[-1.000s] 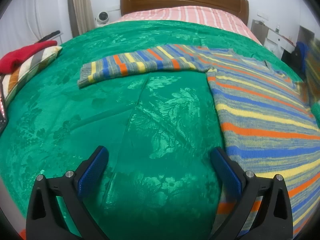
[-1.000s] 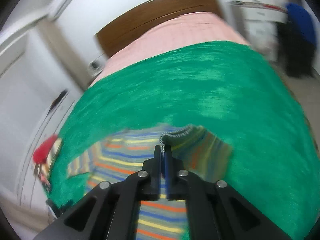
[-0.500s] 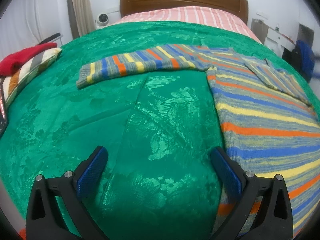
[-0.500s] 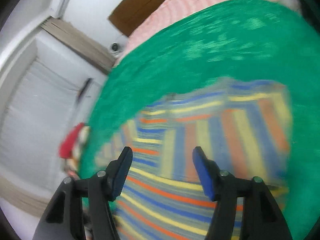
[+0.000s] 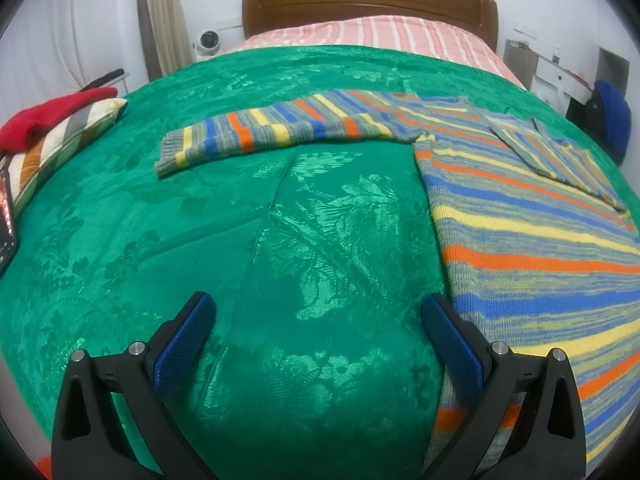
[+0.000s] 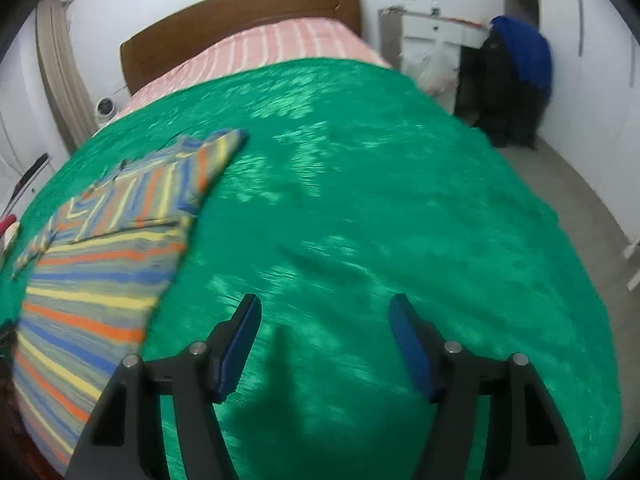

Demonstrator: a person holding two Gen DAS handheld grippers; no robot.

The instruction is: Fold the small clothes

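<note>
A striped knit sweater point(image 5: 532, 240) in blue, orange, yellow and grey lies flat on the green bedspread point(image 5: 280, 240). Its left sleeve point(image 5: 256, 136) stretches out to the left. Its right sleeve point(image 5: 556, 156) lies folded across the body. My left gripper point(image 5: 318, 332) is open and empty over bare bedspread, just left of the sweater's hem. In the right wrist view the sweater point(image 6: 100, 264) lies at the left with the folded sleeve point(image 6: 188, 176) on top. My right gripper point(image 6: 326, 336) is open and empty over bare green bedspread point(image 6: 400, 208), to the right of the sweater.
A striped pillow point(image 5: 60, 140) with a red garment point(image 5: 52, 116) on it lies at the bed's left edge. The wooden headboard point(image 5: 368, 8) and pink striped sheet point(image 5: 380, 36) are at the far end. A blue and black bundle point(image 6: 516, 76) and white furniture point(image 6: 428, 40) stand by the right wall.
My right gripper let go of the right sleeve, which now lies folded over the sweater's body, opened, and swung right over bare bedspread. My left gripper has stayed put.
</note>
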